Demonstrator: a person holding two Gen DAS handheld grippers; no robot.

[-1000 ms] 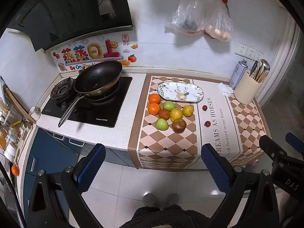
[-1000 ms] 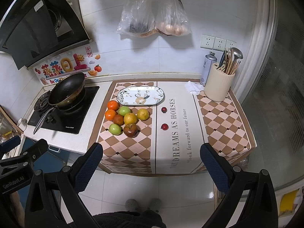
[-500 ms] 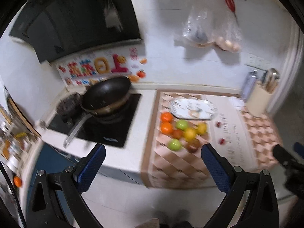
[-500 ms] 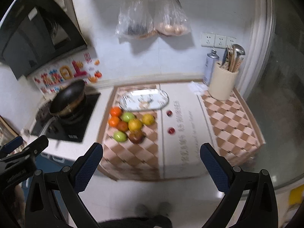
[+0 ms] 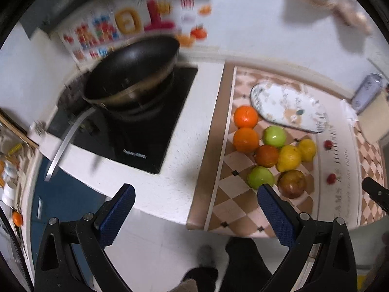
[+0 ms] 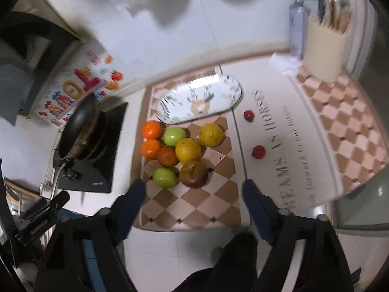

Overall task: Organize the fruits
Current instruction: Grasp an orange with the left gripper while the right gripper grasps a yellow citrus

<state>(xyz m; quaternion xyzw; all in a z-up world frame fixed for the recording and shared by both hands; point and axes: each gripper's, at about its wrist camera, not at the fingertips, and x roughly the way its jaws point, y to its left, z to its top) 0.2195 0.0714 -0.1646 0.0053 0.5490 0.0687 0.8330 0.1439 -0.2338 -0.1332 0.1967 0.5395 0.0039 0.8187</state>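
A cluster of fruit lies on the checkered mat (image 6: 189,206): two oranges (image 6: 152,129), two green apples (image 6: 174,136), two yellow fruits (image 6: 188,150), a dark orange one and a brown-red one (image 6: 194,173). Two small red fruits (image 6: 258,151) lie to the right. An empty oval patterned plate (image 6: 199,102) sits behind the cluster. My left gripper (image 5: 194,209) is open and empty, near the counter's front edge, left of the fruit (image 5: 261,177). My right gripper (image 6: 194,202) is open and empty, just in front of the cluster.
A black wok (image 5: 131,73) sits on the hob (image 5: 145,141) to the left. A cream utensil holder (image 6: 327,48) and a spray can (image 6: 297,28) stand at the back right. Bags hang on the tiled wall. The counter edge drops to the floor below me.
Both grippers have moved forward and down toward the counter; the fruit now looks much larger and nearer. Both stay open. The fruit has not moved.
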